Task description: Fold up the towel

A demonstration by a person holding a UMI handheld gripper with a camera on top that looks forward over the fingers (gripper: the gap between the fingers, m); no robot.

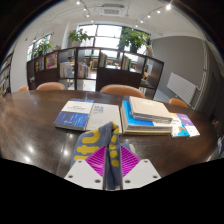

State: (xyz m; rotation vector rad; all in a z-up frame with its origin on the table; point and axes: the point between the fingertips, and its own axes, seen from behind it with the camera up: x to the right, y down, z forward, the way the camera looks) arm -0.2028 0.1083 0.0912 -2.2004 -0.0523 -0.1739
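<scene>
Both fingers point(111, 163) of the gripper close on a bunched piece of towel point(108, 145), their magenta pads point(96, 160) pressing it from either side. Its cloth is grey with yellow patches, and it is gathered into a narrow, crumpled strip rather than lying flat. Its long axis runs straight ahead along the fingers, from a grey tail hanging between the pads near the gripper body, up to a folded, rounded end with yellow on it that points forward past the fingertips toward the books. That far end sits just above the dark counter point(35, 135); whether it touches the surface cannot be told.

Beyond the towel, on the counter, lies a dark blue book point(74, 119) with a white paper point(99, 113) beside it. To the other side a stack of books point(148, 114) with blue and pale covers rests, and just past that stack lie some small colourful booklets point(186, 125).

Orange-brown chair backs point(121, 91) line the far edge of the counter. Behind them stand dark shelving units point(75, 68), green plants point(133, 40) and bright windows point(100, 35), with round lights on the ceiling.
</scene>
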